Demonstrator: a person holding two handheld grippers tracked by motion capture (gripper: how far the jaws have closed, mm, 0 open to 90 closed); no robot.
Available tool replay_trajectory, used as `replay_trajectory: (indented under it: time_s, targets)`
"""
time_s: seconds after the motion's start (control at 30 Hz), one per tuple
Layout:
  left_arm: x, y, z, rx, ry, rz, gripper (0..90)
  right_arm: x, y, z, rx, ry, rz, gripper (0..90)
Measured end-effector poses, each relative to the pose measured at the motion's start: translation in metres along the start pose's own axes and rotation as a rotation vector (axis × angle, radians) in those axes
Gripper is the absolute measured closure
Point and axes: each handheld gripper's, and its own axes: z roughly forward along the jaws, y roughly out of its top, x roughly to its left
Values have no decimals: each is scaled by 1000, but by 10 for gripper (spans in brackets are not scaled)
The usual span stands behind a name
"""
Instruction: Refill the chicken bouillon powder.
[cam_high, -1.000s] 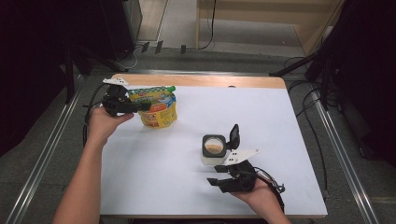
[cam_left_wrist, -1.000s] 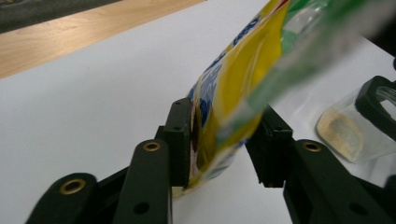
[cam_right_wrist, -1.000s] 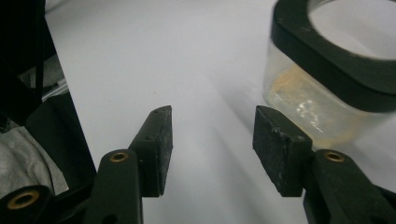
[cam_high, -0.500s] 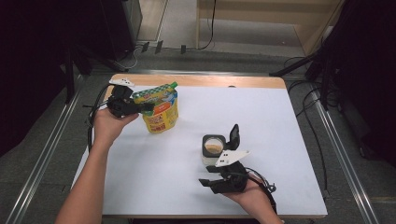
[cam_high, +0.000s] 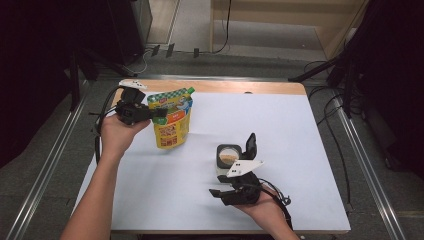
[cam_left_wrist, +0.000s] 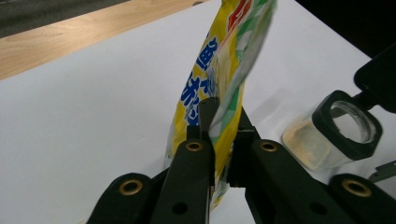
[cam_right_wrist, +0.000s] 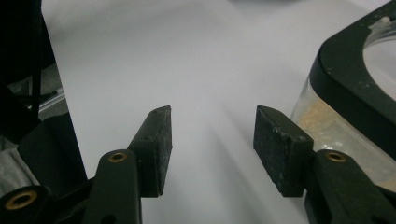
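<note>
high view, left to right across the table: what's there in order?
left gripper shut on the top of the yellow snack pouch → clear jar with its black lid flipped open, powder inside → right gripper just in front of the jar, fingers apart, holding nothing.

A white-topped rectangular table (cam_high: 310, 150) with a pale wooden far edge stands on grey floor (cam_high: 50, 165), dark surroundings, black cables (cam_high: 327, 95) trailing behind.

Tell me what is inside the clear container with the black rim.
The clear container stands with its black lid flipped up. Inside lies a shallow layer of pale tan powder, covering the bottom. Anything beneath the powder is hidden.
</note>
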Motion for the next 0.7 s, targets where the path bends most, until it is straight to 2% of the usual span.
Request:
replay_trajectory:
  time_s: [0.17, 0.3, 0.47, 0.7]
  targets:
    - [-10, 1, -15, 6, 0, -20, 900, 6, 5, 5, -17, 3, -9, 481]
    - [-19, 2, -24, 8, 2, -9, 900, 11, 11, 11, -38, 7, -15, 474]
    - [-30, 3, -33, 8, -20, -21, 900, 15, 21, 24, -21, 23, -9, 474]
    - [-48, 2, -44, -2, -33, 1, 900, 19, 29, 46, -25, 25, -32, 474]
